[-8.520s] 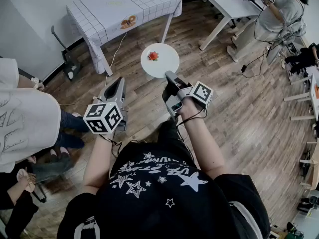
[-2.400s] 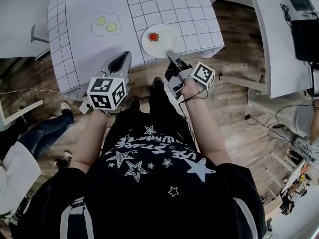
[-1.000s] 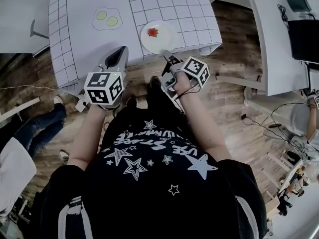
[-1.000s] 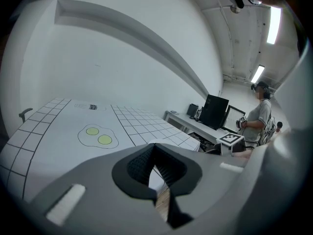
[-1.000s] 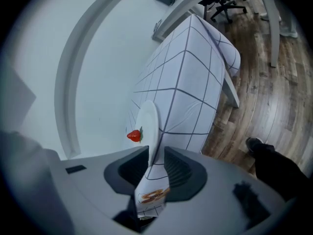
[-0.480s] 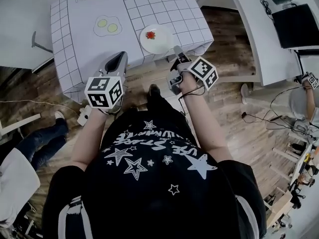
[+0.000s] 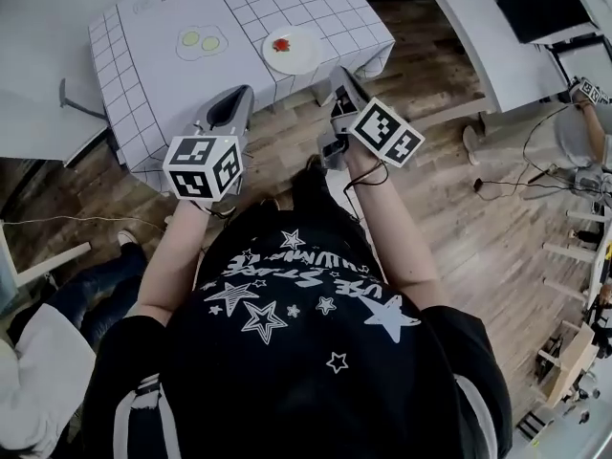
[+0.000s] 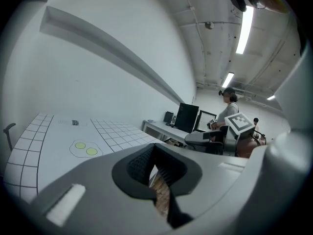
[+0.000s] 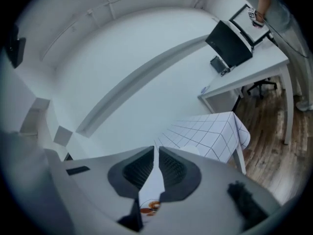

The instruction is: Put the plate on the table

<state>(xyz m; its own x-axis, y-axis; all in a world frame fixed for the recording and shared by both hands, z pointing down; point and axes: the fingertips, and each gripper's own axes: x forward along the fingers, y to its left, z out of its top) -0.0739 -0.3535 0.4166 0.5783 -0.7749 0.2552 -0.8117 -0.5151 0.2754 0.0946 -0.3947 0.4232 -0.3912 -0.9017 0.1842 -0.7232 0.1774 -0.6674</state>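
Observation:
The white plate (image 7: 292, 50) lies flat on the checked tablecloth (image 7: 143, 65), near the table's front edge, with a small red food item (image 7: 281, 44) on it. My right gripper (image 7: 337, 73) hovers just right of and nearer than the plate, apart from it. In the right gripper view its jaws (image 9: 156, 153) stand shut to a thin slit with nothing clamped. An orange-red patch (image 9: 149, 208) shows low in that slit. My left gripper (image 7: 236, 98) hangs before the table's front edge, shut and empty (image 8: 154, 151).
A fried-egg print (image 7: 199, 39) marks the cloth left of the plate. A white desk (image 7: 459, 8) with a monitor (image 9: 230, 43) stands to the right, with a person (image 7: 585, 113) beyond it. Another person (image 7: 38, 381) is at bottom left. Wooden floor (image 7: 449, 208) lies around me.
The plate, carried in my right gripper earlier, now rests on the table. The right gripper has let go and drawn back and up. The table looks farther away.

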